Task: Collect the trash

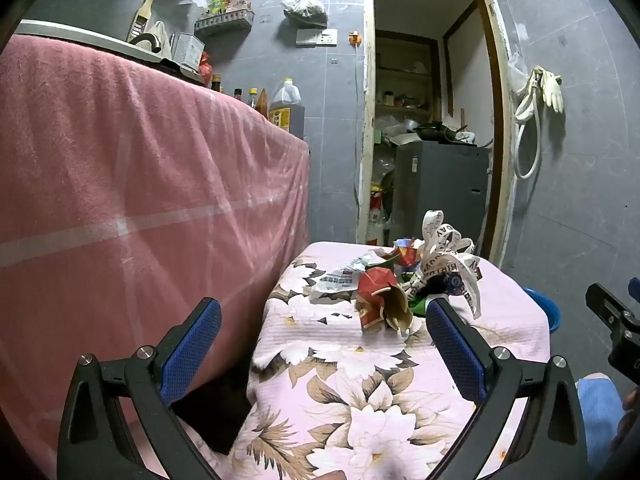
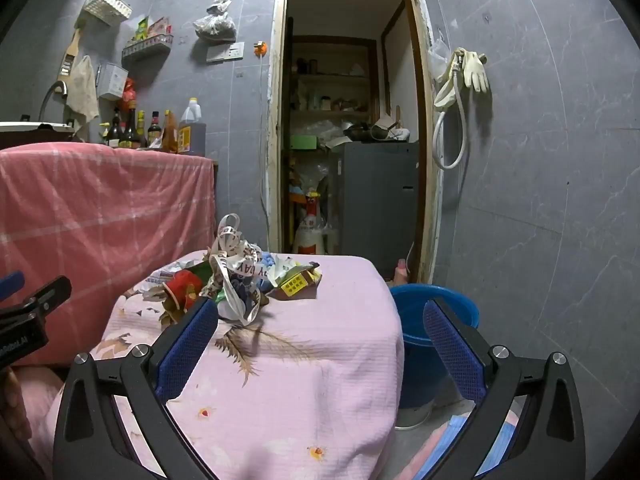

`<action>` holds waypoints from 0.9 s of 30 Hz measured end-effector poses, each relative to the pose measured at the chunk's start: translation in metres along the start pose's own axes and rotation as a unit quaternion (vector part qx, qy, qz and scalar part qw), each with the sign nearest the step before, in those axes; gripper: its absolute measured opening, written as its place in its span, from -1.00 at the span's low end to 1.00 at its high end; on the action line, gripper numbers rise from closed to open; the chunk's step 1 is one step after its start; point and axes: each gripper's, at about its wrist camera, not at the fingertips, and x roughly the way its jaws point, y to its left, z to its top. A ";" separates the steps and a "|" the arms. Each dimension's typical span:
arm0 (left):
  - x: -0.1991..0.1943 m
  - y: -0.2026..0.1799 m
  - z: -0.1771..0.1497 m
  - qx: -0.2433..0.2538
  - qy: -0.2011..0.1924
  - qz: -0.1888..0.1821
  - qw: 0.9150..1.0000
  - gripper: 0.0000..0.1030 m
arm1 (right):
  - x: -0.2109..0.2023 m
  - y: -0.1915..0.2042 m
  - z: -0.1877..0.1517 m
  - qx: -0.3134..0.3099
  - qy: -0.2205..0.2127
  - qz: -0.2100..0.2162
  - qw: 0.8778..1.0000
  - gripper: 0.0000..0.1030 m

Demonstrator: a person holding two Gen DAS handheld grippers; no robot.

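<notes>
1. Step in hand, as I judge it: the approach, with no trash picked up yet. The left claw [image 1: 324, 316] and right claw [image 2: 320, 320] both hang spread wide and empty above the near part of the desk [image 2: 328, 360].
2. The trash pile [image 2: 236, 276] lies at the desk's far end: a crushed red paper cup [image 1: 380, 300], printed ribbon [image 1: 448, 252], crumpled newspaper [image 1: 340, 276] and a yellow-labelled wrapper [image 2: 294, 284].
3. A blue bucket [image 2: 436, 308] stands on the floor just beside the desk, on the right; likely the bin.
4. Next move calls for reaching forward, closing on 1 piece, probably the cup nearest the left claw, then carrying it to the bucket.
</notes>
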 end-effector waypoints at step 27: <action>0.000 0.000 0.000 -0.001 -0.002 0.000 1.000 0.94 | -0.001 -0.001 -0.001 0.002 -0.002 -0.002 1.000 1.00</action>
